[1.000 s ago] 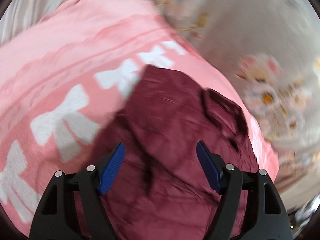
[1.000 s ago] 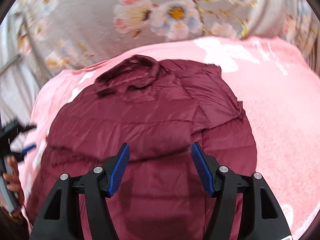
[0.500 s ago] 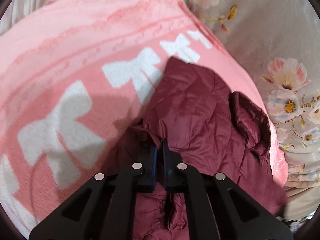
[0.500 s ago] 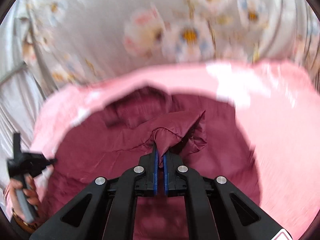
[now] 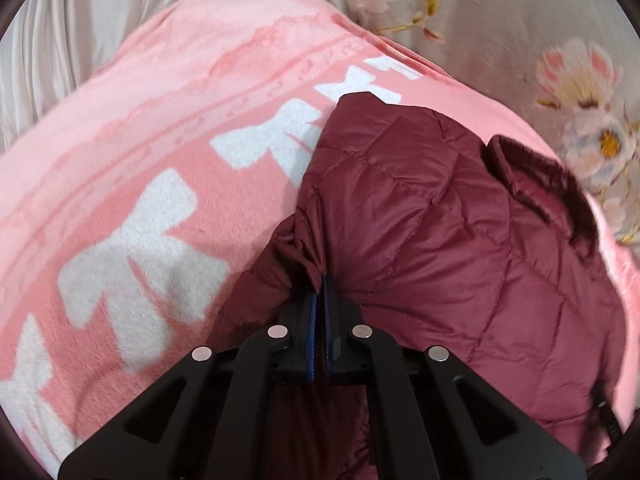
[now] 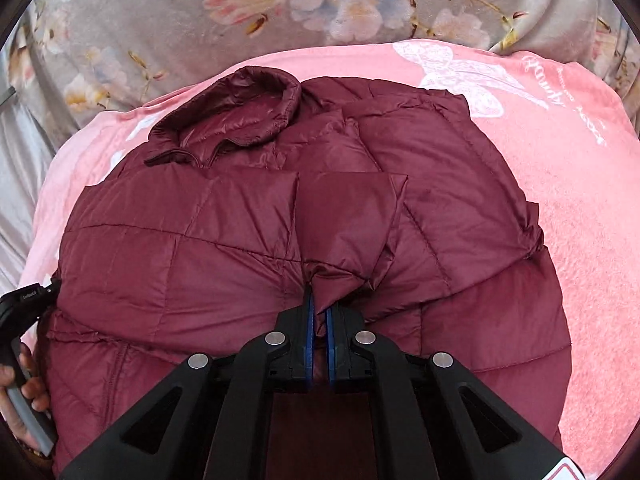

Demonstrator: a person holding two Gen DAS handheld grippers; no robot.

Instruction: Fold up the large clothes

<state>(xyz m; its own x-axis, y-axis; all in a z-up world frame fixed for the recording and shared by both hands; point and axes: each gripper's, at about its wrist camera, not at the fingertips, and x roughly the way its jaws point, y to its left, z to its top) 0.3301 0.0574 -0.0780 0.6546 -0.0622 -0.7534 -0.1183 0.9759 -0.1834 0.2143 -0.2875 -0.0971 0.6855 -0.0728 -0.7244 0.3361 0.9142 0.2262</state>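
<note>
Maroon quilted jacket (image 6: 248, 240) lies spread on a pink blanket (image 5: 132, 152) with white bows, collar (image 6: 240, 108) toward the grey floral bedding (image 6: 168, 20). Left gripper (image 5: 320, 284) has its blue pads pressed together on a bunched fold at the jacket's edge. Right gripper (image 6: 319, 308) is likewise clamped on a pinched fold near the jacket's middle, fabric puckering up between the pads. Person's left hand (image 6: 24, 396) visible at the jacket's side, gripping the handle.

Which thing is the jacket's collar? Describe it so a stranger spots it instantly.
Find the pink blanket over the floral sheet; the maroon quilted jacket lies on it. At the jacket's far end is the collar, the only raised, rolled band with smooth, unquilted fabric.
</note>
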